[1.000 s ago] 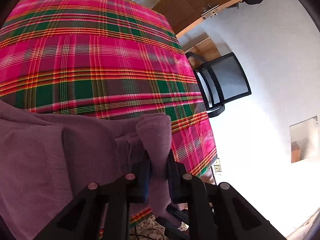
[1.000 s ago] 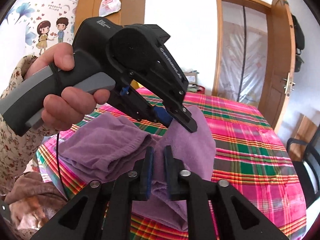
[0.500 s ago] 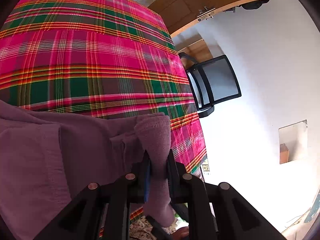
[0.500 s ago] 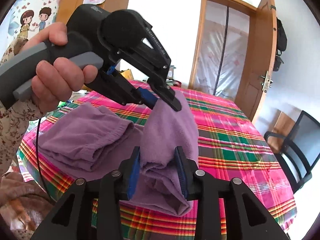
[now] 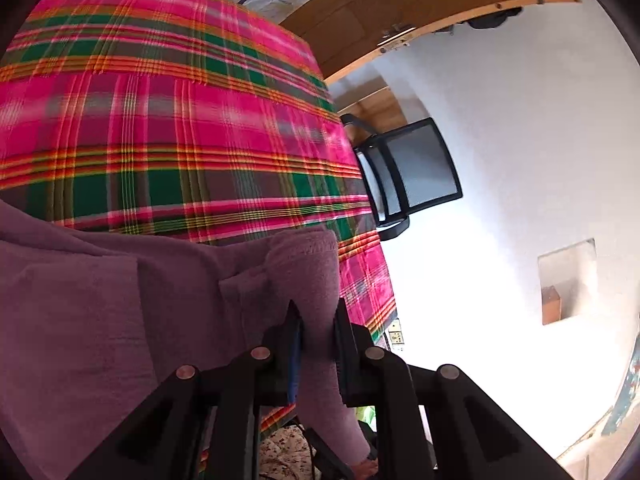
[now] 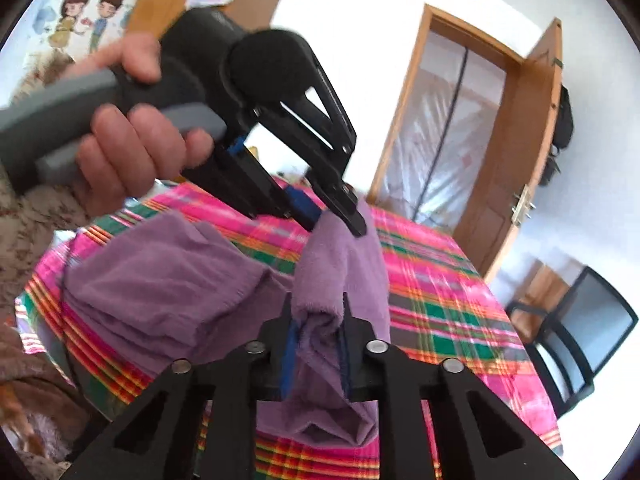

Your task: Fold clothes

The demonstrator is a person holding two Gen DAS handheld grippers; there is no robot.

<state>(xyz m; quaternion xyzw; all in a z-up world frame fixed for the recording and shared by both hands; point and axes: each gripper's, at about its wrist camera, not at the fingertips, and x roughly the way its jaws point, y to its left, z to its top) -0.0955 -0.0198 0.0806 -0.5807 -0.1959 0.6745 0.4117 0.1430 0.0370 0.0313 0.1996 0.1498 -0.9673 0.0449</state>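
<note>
The left claw (image 5: 316, 326) grips a thick fold of purple cloth (image 5: 100, 320) between its pads, the fold rising upright out of the jaws and a tail of it hanging down below them. In the right wrist view the same left claw (image 6: 340, 216) shows from outside, held in a hand (image 6: 132, 148), pinching the top of a raised ridge of the cloth (image 6: 168, 280). The right claw (image 6: 318, 322) has a bunched roll of the same cloth between its pads, and its jaws are closing on it; the pads press the fabric on both sides. The ridge between the two claws runs up and away from the right claw to the left one, so the lifted part's long axis points from the near table edge toward the far side. The rest of the cloth lies in loose layers to the left of the ridge, on the near part of the plaid tablecloth (image 6: 432, 292), with one end draped over the near edge. A black chair (image 6: 592, 332) stands beside the table on the right, near an open door (image 6: 508, 184)
</note>
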